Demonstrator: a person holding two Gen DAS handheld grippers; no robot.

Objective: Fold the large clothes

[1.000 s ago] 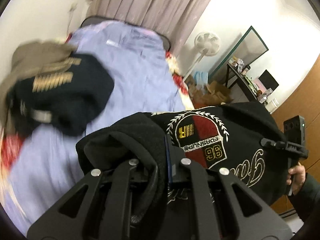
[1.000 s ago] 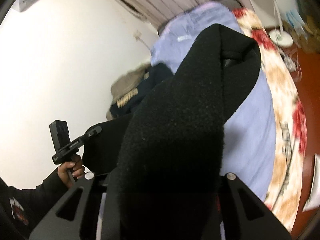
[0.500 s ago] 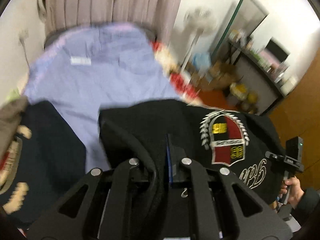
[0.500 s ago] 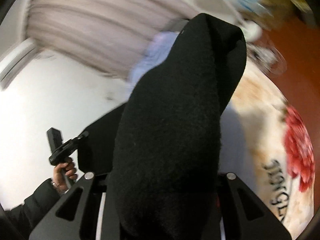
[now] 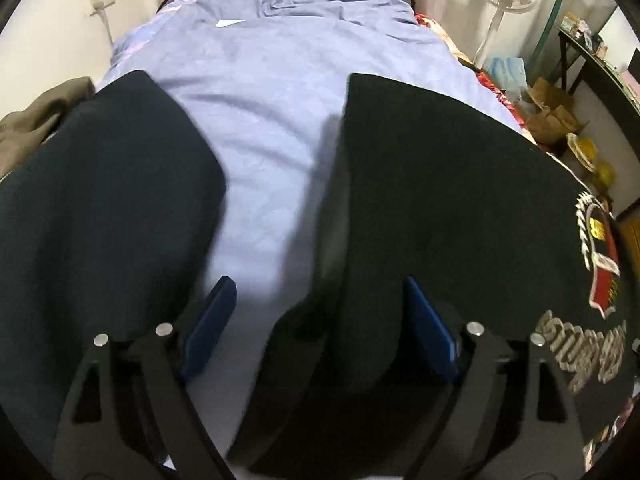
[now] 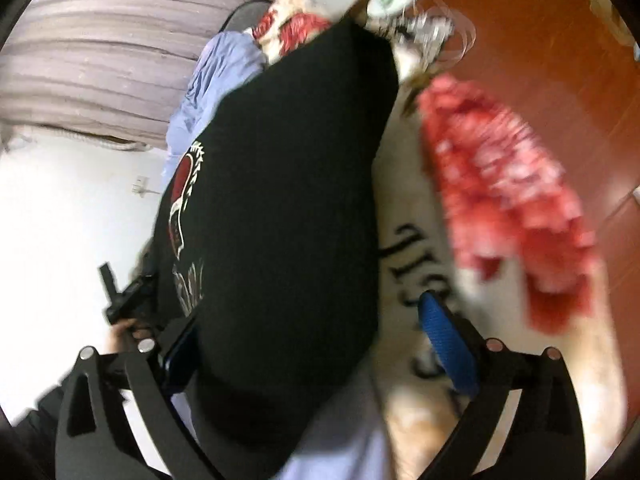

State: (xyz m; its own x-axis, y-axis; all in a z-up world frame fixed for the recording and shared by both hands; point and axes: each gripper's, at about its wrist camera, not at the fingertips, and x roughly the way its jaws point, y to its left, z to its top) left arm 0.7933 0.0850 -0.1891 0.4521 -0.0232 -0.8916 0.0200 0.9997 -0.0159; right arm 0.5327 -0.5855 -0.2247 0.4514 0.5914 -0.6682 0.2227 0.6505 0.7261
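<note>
Lilac sheet [image 5: 280, 92] is spread on bed by curtain [image 6: 100, 60]; fleecy black sweatshirt [image 5: 440, 200] is released; both claws, left [image 5: 320, 332] and right [image 6: 316, 348], just opened wide.

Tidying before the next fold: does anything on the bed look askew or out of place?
Mostly tidy. The black sweatshirt lies folded on the blue sheet, beside a folded navy garment. The one untidy thing is an olive garment, crumpled at the bed's left edge behind the navy one. Nothing looks spilled or damaged.
</note>
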